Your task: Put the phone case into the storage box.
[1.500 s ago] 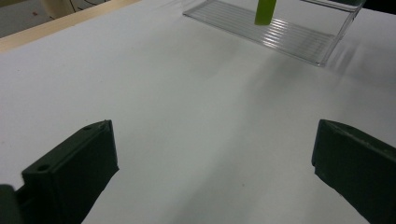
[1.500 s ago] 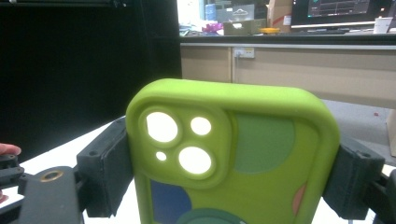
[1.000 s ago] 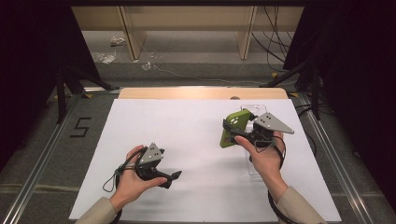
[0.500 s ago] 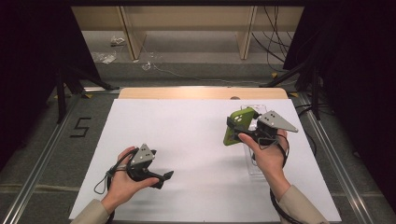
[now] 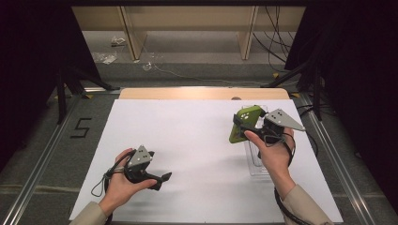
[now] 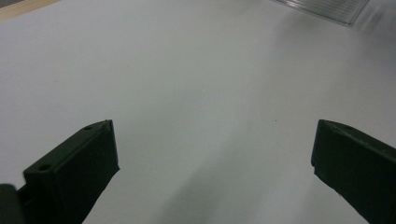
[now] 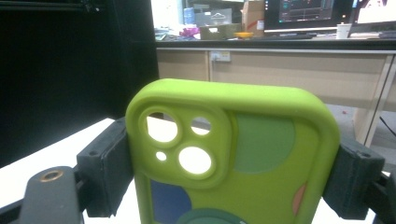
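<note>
At right centre of the high view, the right gripper is raised off the table, jaws clamped on the two long edges of a green phone case, the right hand wrapped around its handle, forearm entering from the lower right; a clear plastic tray lies beneath. At lower left, the left gripper hovers low over the white sheet, jaws wide apart, empty

Lab or research workspace, white-topped table boxed in by black curtains, metal floor rails, loose cables on grey carpet, lit computer monitors and cluttered desks beyond.
</note>
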The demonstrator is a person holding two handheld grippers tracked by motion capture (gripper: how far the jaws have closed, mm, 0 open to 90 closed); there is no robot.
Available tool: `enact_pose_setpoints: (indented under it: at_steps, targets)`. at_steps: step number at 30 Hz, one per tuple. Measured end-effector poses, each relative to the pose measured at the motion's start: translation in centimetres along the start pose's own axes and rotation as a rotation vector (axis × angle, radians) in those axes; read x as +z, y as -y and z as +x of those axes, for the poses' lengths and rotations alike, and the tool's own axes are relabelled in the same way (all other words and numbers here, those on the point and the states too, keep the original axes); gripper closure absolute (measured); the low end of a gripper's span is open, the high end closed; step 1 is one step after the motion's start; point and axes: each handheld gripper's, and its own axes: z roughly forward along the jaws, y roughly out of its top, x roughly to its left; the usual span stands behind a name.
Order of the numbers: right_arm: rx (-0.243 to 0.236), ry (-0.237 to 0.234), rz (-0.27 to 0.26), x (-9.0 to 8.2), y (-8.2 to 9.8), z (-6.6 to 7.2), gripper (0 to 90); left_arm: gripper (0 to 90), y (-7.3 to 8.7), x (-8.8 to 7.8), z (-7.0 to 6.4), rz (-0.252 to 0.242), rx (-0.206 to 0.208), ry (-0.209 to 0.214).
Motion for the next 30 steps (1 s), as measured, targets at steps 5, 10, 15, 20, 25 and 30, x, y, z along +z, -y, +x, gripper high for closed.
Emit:
enact_pose_setpoints:
  at_steps: [5,10,15,20,25,30]
  targets:
    - [0.003,0.015,-0.002,-0.1,-0.1,-0.5,17.8,0.0,0.1,-0.1,0.1,0.003,0.002,-0.002]
    - [0.005,0.036,-0.004,-0.3,-0.2,-1.1,17.8,0.0,0.2,-0.2,0.1,0.001,-0.002,-0.003]
    - [0.009,0.055,-0.005,-0.4,-0.2,-1.8,17.8,0.0,0.2,-0.3,0.3,0.002,0.000,-0.009]
    - [0.010,0.070,-0.004,-0.4,-0.2,-2.3,17.8,0.0,0.2,-0.2,0.3,0.001,-0.002,-0.008]
    - [0.015,0.083,0.000,-0.4,-0.1,-2.7,17.8,0.0,0.2,-0.2,0.3,0.004,-0.003,-0.005]
    - [0.017,0.094,0.000,-0.5,-0.2,-3.1,17.8,0.0,0.3,-0.2,0.3,0.008,-0.005,-0.005]
